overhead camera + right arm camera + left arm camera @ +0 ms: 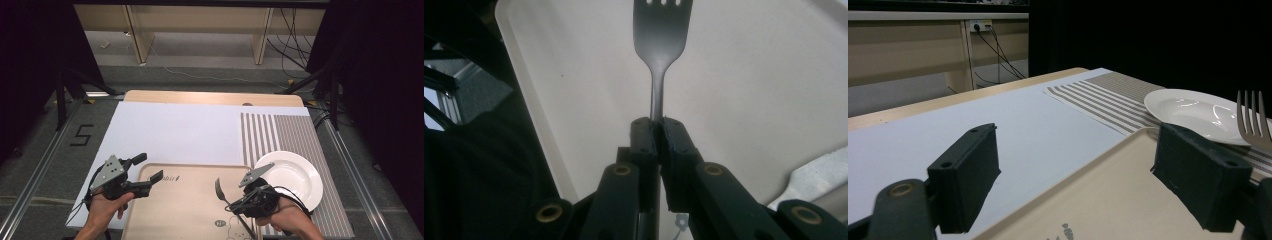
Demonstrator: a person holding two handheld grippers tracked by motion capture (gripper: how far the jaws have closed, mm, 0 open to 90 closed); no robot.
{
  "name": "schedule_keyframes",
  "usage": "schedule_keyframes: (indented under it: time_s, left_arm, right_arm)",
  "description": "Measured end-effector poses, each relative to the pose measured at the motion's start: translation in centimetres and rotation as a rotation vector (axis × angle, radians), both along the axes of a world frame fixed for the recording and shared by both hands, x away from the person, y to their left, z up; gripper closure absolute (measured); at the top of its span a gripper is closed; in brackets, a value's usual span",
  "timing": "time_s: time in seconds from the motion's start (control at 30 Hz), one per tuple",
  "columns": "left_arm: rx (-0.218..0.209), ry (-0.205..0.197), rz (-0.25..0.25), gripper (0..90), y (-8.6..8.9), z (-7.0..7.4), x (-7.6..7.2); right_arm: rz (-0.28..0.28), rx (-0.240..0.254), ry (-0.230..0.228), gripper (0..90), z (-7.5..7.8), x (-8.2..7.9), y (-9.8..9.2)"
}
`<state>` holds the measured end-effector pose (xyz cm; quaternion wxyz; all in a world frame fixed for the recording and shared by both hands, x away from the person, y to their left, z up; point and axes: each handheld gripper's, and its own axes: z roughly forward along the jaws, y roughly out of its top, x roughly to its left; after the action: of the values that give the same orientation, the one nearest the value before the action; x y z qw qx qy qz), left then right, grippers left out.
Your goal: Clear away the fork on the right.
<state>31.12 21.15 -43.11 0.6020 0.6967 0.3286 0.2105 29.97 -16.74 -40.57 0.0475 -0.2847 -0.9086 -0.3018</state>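
While the right gripper (235,202) is pinching the fork (659,45) by its handle, jaws pressed tight to keep it from tilting, tines are hanging above the tray (180,215); the left gripper (147,170), jaws spread and empty, is waiting near the tray's edge, the plate (295,175) lying alongside.

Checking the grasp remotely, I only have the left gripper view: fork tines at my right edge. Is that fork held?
Observer: Yes. The right tool is shut on the fork, jaws clamped on its handle.
Operator: Where is the fork relative to the tray?
Observer: Above the tray, near its right side, tines pointing away from the person.
Operator: Anything on the plate?
Observer: No, the plate is empty, on the striped mat right of the tray.
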Motion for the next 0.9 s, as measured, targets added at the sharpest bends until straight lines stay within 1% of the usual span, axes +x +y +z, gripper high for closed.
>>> schedule_keyframes:
  time_s: [0.07,0.13,0.17,0.2,0.23,0.27,0.33,0.37,0.47,0.6,0.67,0.73,0.9]
  left_arm:
    - [0.001,-0.001,-0.001,17.6,0.0,0.0,0.0]
    - [0.001,-0.001,-0.001,17.6,0.0,0.0,0.0]
    - [0.0,-0.001,-0.001,17.5,0.0,0.0,0.0]
    - [0.0,-0.001,-0.002,17.5,0.0,0.0,0.0]
    - [0.0,-0.001,-0.003,17.5,0.0,0.0,0.0]
    - [-0.001,-0.001,-0.002,17.5,0.0,0.0,0.0]
    - [-0.001,-0.001,-0.002,17.4,0.0,0.0,0.0]
    - [-0.001,-0.001,-0.002,17.4,0.0,0.0,0.0]
    - [-0.001,-0.001,-0.002,17.4,0.0,0.0,0.0]
    - [0.0,-0.001,-0.005,17.4,0.0,0.0,0.0]
    - [-0.001,0.002,-0.005,17.4,0.0,0.0,0.0]
    - [-0.001,0.005,-0.005,17.3,0.0,0.0,0.0]
    - [-0.001,0.004,-0.007,17.3,-0.1,0.0,0.0]
  right_arm:
    - [0.018,-0.025,-0.01,85.6,-0.2,-0.1,0.6]
    - [0.007,-0.041,0.0,85.5,-0.3,-0.2,1.1]
    - [0.014,-0.049,0.006,85.5,-0.3,-0.1,1.3]
    - [0.009,-0.056,0.005,85.5,-0.3,0.0,1.5]
    - [0.018,-0.053,0.001,85.6,-0.5,0.1,1.7]
    - [0.009,-0.064,0.009,85.6,-0.4,0.1,1.9]
    - [0.019,-0.069,0.001,85.5,-0.5,0.2,2.3]
    - [0.014,-0.084,0.009,85.6,-0.5,0.1,2.6]
    - [0.02,-0.096,0.013,85.6,-0.7,0.2,3.2]
    - [0.022,-0.123,0.03,85.5,-1.2,0.5,3.8]
    - [0.023,-0.132,0.038,85.5,-1.5,0.6,3.9]
    - [0.012,-0.137,0.046,85.5,-1.7,0.7,4.0]
    - [0.01,-0.142,0.069,85.5,-2.2,1.0,4.1]
